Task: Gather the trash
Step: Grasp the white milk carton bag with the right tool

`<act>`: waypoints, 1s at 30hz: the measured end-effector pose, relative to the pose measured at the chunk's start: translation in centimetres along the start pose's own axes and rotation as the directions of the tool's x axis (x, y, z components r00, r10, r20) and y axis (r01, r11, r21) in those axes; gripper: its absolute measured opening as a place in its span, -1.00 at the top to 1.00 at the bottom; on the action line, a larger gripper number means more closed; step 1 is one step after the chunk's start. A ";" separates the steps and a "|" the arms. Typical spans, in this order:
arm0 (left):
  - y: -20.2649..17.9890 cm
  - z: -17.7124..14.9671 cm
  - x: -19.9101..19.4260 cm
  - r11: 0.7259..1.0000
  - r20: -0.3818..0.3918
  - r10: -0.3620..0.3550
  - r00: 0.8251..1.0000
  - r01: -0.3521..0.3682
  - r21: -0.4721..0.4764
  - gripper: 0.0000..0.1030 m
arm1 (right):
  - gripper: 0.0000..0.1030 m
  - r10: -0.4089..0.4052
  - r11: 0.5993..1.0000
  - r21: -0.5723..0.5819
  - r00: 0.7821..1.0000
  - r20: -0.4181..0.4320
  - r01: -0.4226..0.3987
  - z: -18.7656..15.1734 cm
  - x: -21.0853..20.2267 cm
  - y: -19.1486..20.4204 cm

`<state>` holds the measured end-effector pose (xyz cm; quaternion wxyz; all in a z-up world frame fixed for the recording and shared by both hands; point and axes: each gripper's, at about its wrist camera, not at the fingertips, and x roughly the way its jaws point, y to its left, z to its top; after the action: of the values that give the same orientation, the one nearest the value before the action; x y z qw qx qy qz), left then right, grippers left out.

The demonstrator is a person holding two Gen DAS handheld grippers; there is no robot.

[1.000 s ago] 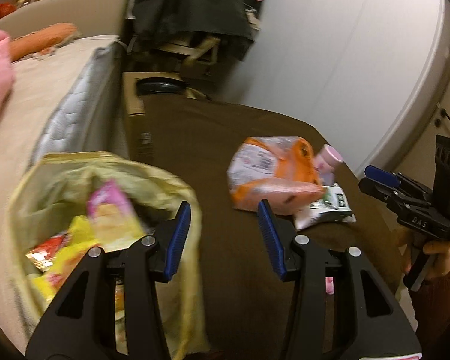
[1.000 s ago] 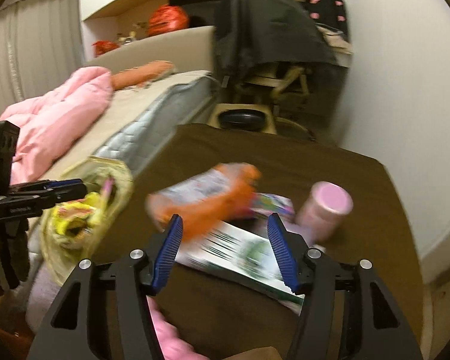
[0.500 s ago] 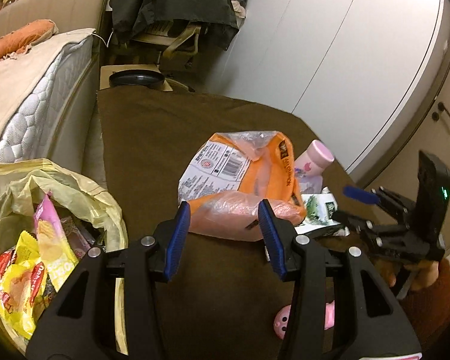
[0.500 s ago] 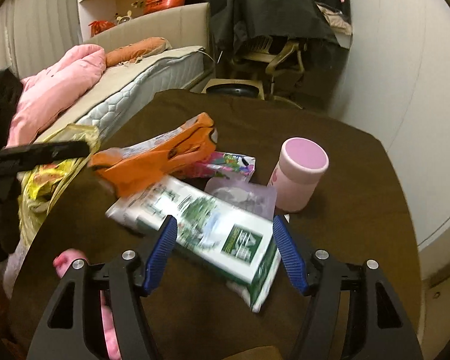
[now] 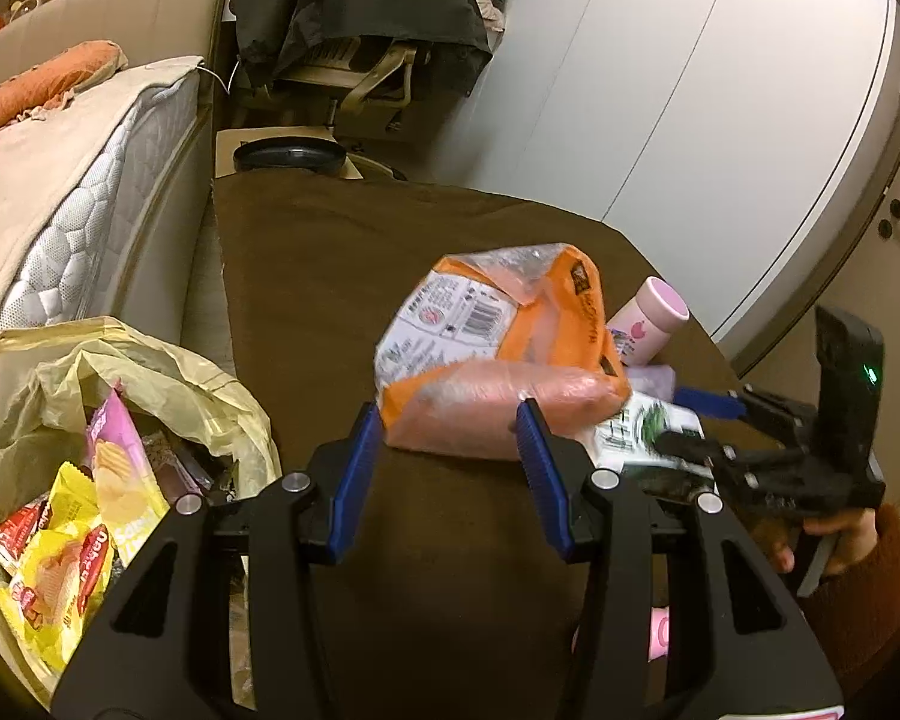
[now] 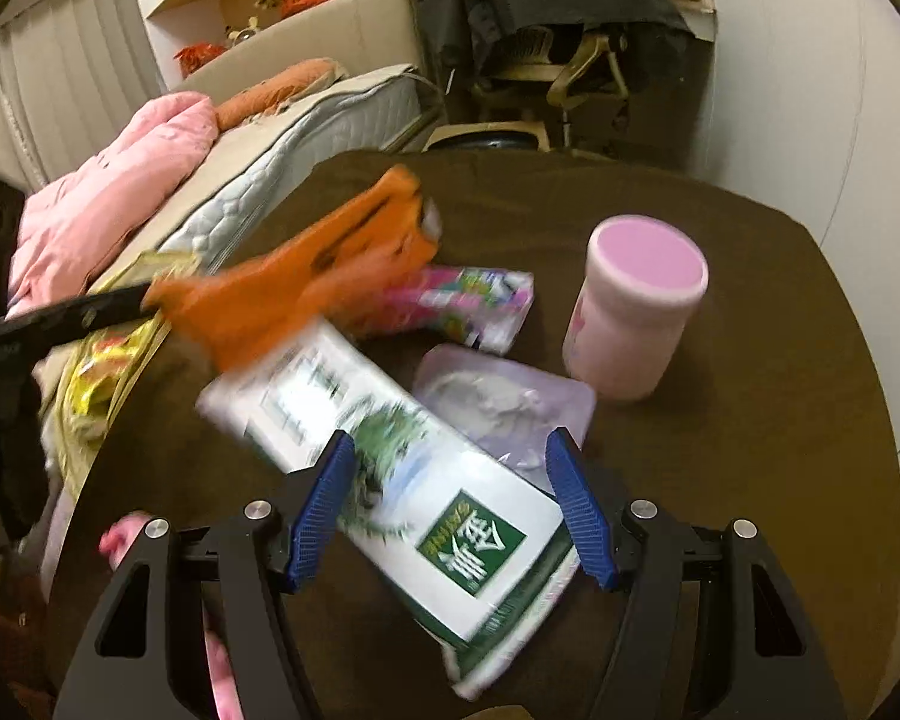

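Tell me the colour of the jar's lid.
Pink, on the jar; clearest in the right wrist view.

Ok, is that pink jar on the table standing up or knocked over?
Upright. The pink jar stands on its base on the brown table, its flat lid facing up, beside the clear plastic tray.

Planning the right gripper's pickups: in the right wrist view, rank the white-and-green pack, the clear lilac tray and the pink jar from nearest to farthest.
1. White-and-green pack: between the right gripper's open fingers.
2. Clear lilac tray: just beyond, right of centre.
3. Pink jar: farthest, upright, right.
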<state>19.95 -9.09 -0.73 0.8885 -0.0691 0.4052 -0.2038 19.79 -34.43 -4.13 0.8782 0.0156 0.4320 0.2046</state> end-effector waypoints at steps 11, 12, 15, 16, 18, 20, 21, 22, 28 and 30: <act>-0.4 -0.9 -0.8 1.000 0.005 -0.004 1.000 0.004 -0.011 0.13 | -0.21 0.036 0.994 -0.107 0.999 0.011 -0.034 -1.2 -2.8 3.0; -0.5 -1.0 -0.9 1.000 0.005 -0.003 1.000 0.003 -0.013 0.13 | -0.21 0.033 0.992 -0.121 0.999 0.006 -0.032 -0.7 -2.5 3.2; -0.4 -1.2 -1.2 1.000 0.006 0.003 1.000 -0.003 -0.018 0.13 | -0.21 0.019 0.987 -0.159 0.999 -0.037 -0.024 0.5 -0.6 3.6; -0.3 -1.1 -1.3 1.000 0.006 0.005 1.000 -0.005 -0.019 0.13 | -0.20 0.009 0.985 -0.171 0.998 -0.064 -0.019 0.8 0.3 3.6; 0.0 -1.2 -1.5 1.000 0.005 0.008 1.000 -0.008 -0.022 0.13 | -0.21 -0.004 0.984 -0.177 0.995 -0.101 -0.014 1.3 1.6 3.6; 0.4 -1.3 -1.7 1.000 0.003 0.013 1.000 -0.013 -0.025 0.13 | -0.18 0.016 0.985 -0.168 0.992 -0.123 -0.036 1.4 2.0 3.5; 0.6 -1.4 -1.8 1.000 0.001 0.015 1.000 -0.015 -0.028 0.13 | -0.09 0.030 0.985 -0.163 0.993 -0.118 -0.049 1.4 1.9 3.6; 0.7 -1.4 -1.7 0.999 -0.001 0.016 1.000 -0.016 -0.031 0.13 | 0.05 0.032 0.986 -0.158 0.993 -0.109 -0.049 1.4 1.6 3.7; 0.9 -1.8 -1.5 0.999 -0.010 0.003 1.000 -0.003 -0.038 0.13 | 0.10 -0.013 0.992 -0.123 0.999 -0.053 0.007 0.6 -1.1 3.3; 0.6 -1.8 -1.6 0.999 -0.004 -0.007 1.000 0.007 -0.034 0.13 | 0.10 -0.026 0.995 -0.100 0.999 -0.023 0.023 0.4 -2.5 2.8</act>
<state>17.86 -7.83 -0.96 0.8856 -0.0850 0.4104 -0.2001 17.77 -32.74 -1.47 0.8751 -0.0359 0.4320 0.2153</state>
